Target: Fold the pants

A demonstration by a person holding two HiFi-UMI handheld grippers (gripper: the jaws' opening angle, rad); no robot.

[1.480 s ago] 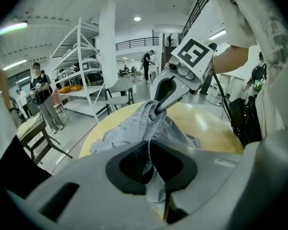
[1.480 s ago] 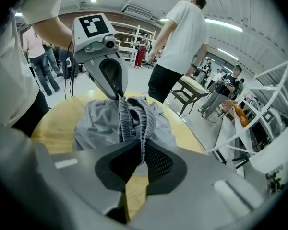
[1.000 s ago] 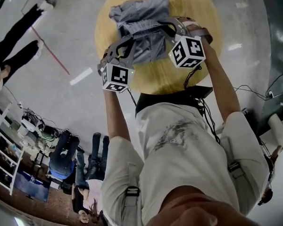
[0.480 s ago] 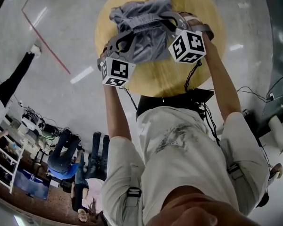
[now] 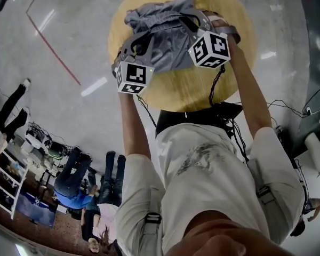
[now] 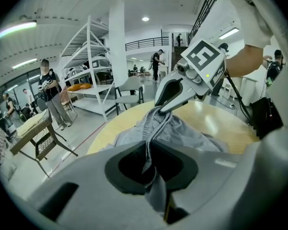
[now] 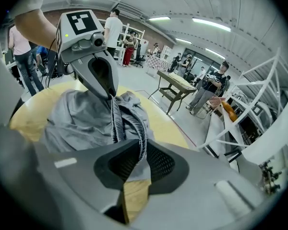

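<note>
My left gripper [image 6: 150, 150] pinched the pants [image 6: 197, 135], my right gripper [image 7: 134, 147] was just loosening its jaws on the waistband [image 7: 116, 119] between them, which needed laying flat beneath both!

Both arms, the left arm [image 5: 130, 124] and the right arm [image 5: 250, 92], are stretching forward and pointing down. The left hand-held gripper [image 6: 148, 147] is pinching the pants [image 5: 165, 36]. The right hand-held gripper [image 7: 136, 152] has just been opening its jaws slightly, with the tips pinching the pants.
</note>
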